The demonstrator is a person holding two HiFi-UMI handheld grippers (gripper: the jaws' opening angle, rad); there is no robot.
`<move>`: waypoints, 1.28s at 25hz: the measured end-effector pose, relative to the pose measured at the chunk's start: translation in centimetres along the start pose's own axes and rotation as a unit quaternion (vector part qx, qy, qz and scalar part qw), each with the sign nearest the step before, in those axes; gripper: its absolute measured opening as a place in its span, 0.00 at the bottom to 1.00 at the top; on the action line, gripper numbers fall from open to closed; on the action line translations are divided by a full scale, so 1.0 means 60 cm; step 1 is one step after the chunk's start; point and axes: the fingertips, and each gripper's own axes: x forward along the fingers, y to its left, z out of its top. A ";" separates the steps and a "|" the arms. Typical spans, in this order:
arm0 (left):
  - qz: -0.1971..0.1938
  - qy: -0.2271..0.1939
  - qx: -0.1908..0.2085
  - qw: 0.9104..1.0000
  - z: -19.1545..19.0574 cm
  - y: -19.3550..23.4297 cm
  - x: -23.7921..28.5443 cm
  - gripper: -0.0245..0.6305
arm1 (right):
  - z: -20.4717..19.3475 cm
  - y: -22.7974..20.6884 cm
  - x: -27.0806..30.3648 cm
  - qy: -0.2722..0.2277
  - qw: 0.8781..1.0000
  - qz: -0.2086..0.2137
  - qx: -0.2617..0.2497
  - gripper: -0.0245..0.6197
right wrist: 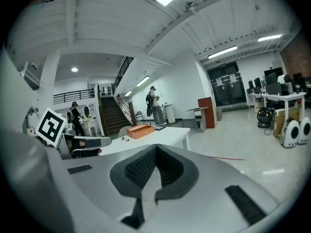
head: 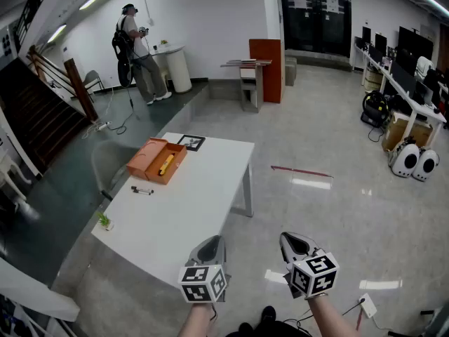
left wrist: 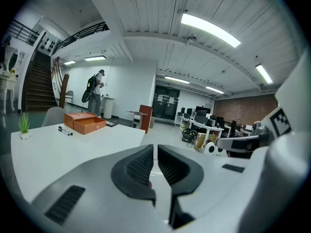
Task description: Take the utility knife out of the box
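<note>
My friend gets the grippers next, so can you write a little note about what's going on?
Left gripper: shut, empty, at the table's near end.
Right gripper: shut, empty, above the floor.
Orange box: open, at the far end of the white table, with the yellow utility knife lying inside.
Done: nothing yet.
Left: reach the box, grip the knife, lift it out.

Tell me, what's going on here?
A person holds a gripper in each hand: the left gripper and the right gripper. Both are shut and empty, near the close end of a white table. Toward the far end sits an open orange box with a yellow knife inside, untouched. Taking the knife out has not yet begun.
</note>
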 end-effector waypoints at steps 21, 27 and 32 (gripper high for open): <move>-0.017 -0.004 0.002 1.000 0.024 -0.064 0.083 0.15 | 0.026 -0.097 -0.005 -0.020 1.000 0.009 0.013 0.04; -0.020 -0.001 0.001 1.000 0.014 -0.072 0.103 0.22 | 0.017 -0.127 0.000 -0.019 1.000 0.008 0.018 0.04; -0.013 -0.003 -0.002 1.000 0.020 -0.069 0.123 0.25 | 0.006 -0.149 0.003 -0.013 1.000 0.005 0.023 0.04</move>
